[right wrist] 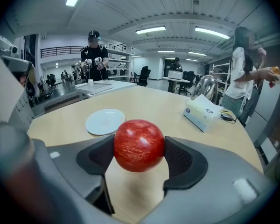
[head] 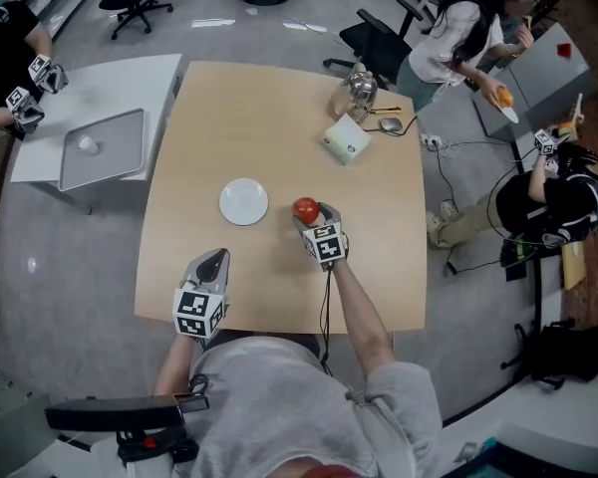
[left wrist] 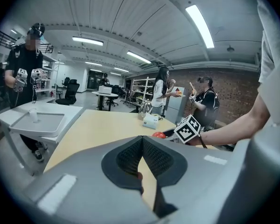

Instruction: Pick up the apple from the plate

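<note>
Right gripper (right wrist: 139, 158) fingers (right wrist: 181, 160) clamp the red apple (right wrist: 139, 144) at frame centre, over the desk (right wrist: 154, 101), apart from the white plate (right wrist: 105, 121). Left gripper (left wrist: 142, 143) fingers pressed together, empty. My worry: round, smooth skin and narrow contact mean a jerk or slackened squeeze could let it roll out.

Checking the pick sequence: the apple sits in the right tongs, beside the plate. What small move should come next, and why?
Probably lift the right tongs straight up a little, held shut. The apple is clamped at its sides between the jaws and is already off the white plate, which lies empty to its left. How high the apple hangs is unclear.
</note>
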A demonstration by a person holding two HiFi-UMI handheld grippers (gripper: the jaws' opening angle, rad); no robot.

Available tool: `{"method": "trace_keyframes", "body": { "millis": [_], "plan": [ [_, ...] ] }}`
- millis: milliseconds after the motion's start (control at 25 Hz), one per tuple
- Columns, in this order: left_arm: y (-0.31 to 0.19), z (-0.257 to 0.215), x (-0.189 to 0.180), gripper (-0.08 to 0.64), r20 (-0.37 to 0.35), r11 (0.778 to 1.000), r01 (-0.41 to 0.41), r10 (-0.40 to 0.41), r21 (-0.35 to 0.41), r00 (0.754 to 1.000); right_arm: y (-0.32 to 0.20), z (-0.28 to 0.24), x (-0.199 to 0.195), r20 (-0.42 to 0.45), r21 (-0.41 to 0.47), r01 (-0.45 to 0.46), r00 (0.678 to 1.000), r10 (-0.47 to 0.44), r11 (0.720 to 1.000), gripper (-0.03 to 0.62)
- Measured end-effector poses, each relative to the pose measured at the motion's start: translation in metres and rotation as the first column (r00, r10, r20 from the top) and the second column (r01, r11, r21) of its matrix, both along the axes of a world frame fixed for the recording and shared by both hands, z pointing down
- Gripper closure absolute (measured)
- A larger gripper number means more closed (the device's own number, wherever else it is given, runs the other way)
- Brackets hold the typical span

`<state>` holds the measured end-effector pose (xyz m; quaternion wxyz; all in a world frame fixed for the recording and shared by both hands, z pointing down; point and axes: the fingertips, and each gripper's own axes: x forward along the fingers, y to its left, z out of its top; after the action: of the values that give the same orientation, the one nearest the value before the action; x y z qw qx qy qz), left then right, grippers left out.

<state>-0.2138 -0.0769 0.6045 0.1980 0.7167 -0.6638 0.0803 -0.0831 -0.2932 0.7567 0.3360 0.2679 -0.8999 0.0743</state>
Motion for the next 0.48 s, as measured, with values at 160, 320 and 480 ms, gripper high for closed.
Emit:
{"method": "trace_keyframes", "body": {
  "millis": [160,320,480],
  "plan": [
    [-0.007,-0.004,0.012,0.54,0.0,0.999,-0.043,0.043,0.001,0.999,-0.002,-0.005,0.025,0.003,0.006,-0.049,0.999,0.049,0.999,0.255],
    [-0.015,-0.007,0.025,0.54,0.002,0.996,-0.088,0.088,0.003,0.996,-0.003,-0.007,0.051,-0.003,0.003,-0.102,0.995,0.102,0.995,0.255],
    [-0.026,-0.006,0.035,0.54,0.002,0.991,-0.136,0.136,0.005,0.991,-0.007,-0.005,0.074,-0.002,0.007,-0.153,0.988,0.153,0.988,0.255]
  ]
}}
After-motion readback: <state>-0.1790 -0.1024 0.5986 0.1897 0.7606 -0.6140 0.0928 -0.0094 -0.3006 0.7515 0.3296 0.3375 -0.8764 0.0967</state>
